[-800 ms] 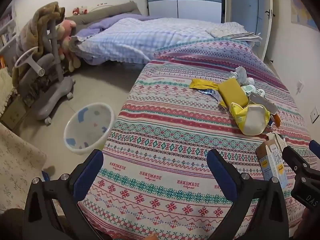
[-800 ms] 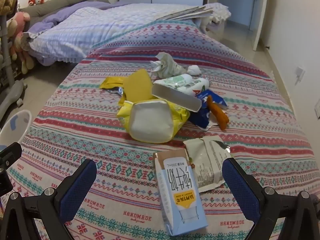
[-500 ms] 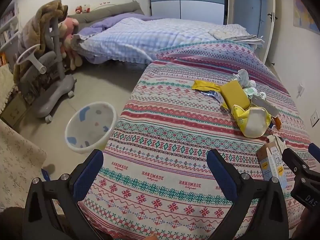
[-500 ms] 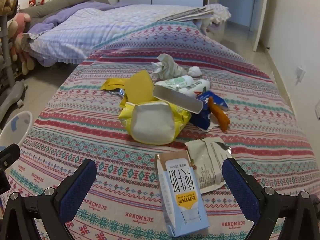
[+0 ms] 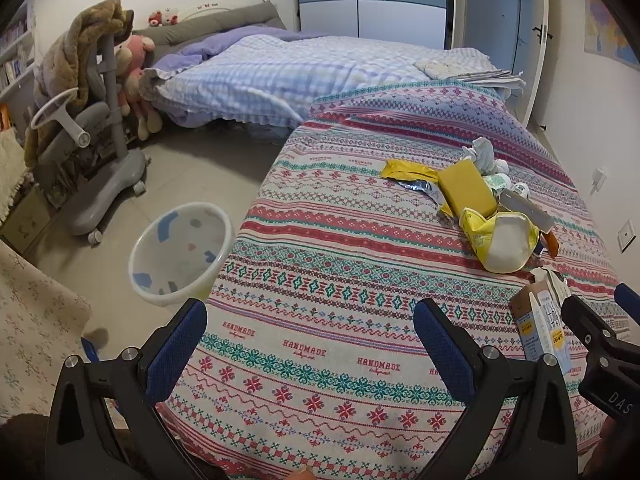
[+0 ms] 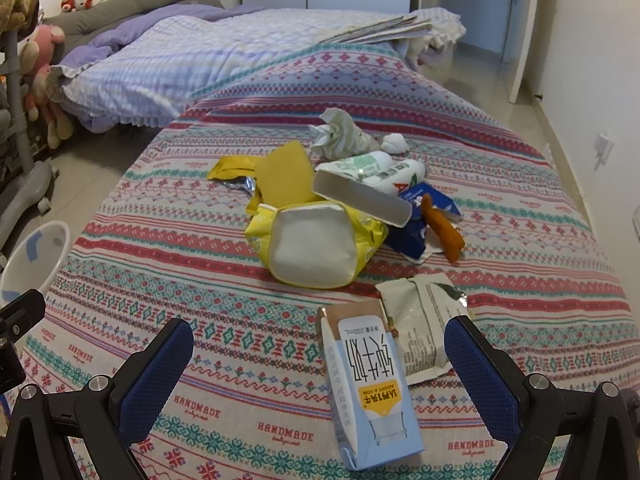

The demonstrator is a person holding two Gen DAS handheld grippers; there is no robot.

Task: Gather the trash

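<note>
From the left wrist, the left gripper [image 5: 308, 344] hangs over the near end of the patterned bed [image 5: 340, 280] with its fingers [image 5: 176, 344] spread wide and nothing between them. It looks parked for now, tilted down at bare blanket, probably because the trash sits off to its right. The white bin [image 5: 180, 256] stands on the floor just beside the bed's edge, mouth tipped toward us, a handy spot for dropping things off the side. The trash pile [image 5: 480, 200] lies well up the bed on the right. The milk carton [image 5: 540, 324] is half hidden behind the black frame of the right gripper [image 5: 600, 344], and the picture's edge cuts that gripper off. Whether anything lies in the bin is hard to say; the marks inside may only be its print.

From the right wrist, the right gripper [image 6: 320, 364] also has its fingers [image 6: 480, 372] released and wide, with the milk carton [image 6: 372, 388] lying flat between them, untouched by either. I'd judge it is lined up to take the carton first, being the nearest piece. A pale wrapper [image 6: 424, 328] lies touching the carton's far right side. Farther on sit a yellow bag [image 6: 316, 244], a grey box [image 6: 360, 200] resting across it, a blue packet [image 6: 416, 224], and crumpled paper [image 6: 340, 134]. The blue packet is mostly buried, so its shape is unclear. Only a slice of the bin [image 6: 36, 256] shows at the left edge.
</note>
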